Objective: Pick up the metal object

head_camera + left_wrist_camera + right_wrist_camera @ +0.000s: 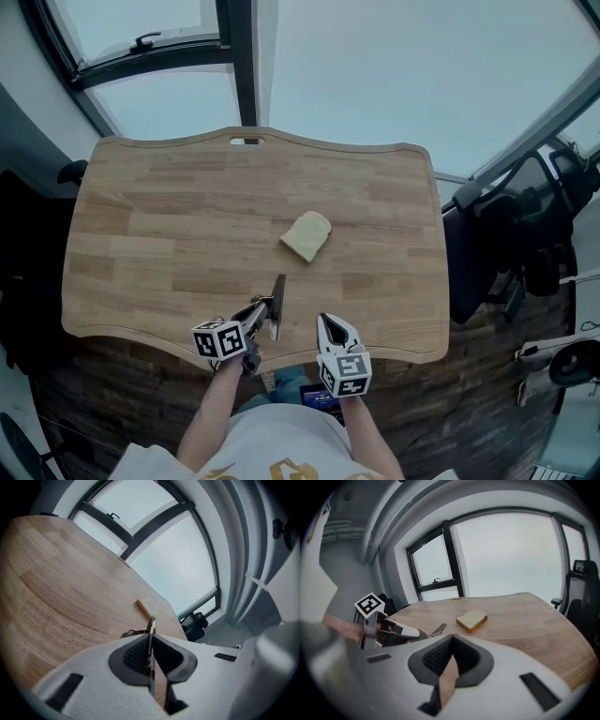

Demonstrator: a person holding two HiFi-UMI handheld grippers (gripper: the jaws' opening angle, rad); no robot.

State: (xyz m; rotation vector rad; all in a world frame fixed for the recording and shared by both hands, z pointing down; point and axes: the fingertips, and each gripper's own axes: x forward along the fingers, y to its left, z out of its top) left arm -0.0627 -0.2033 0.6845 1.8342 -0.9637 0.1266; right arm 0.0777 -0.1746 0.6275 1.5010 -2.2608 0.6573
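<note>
The metal object [278, 298] is a thin dark blade over the near part of the wooden table [169, 216]. My left gripper [262, 307] is shut on it. In the left gripper view the blade [151, 623] stands edge-on, pinched between the pads and sticking out past the gripper [151, 634]. The right gripper view shows that gripper [405, 631] at the left with the metal tip [437, 629] jutting from it. My right gripper [326, 323] sits just right of it near the front edge, shut [452, 639] with nothing in it.
A slice of bread [307, 235] lies near the table's middle, beyond the blade; it also shows as bread [143, 607] and bread [472, 619]. A black office chair [506, 234] stands at the table's right side. Windows lie behind the table.
</note>
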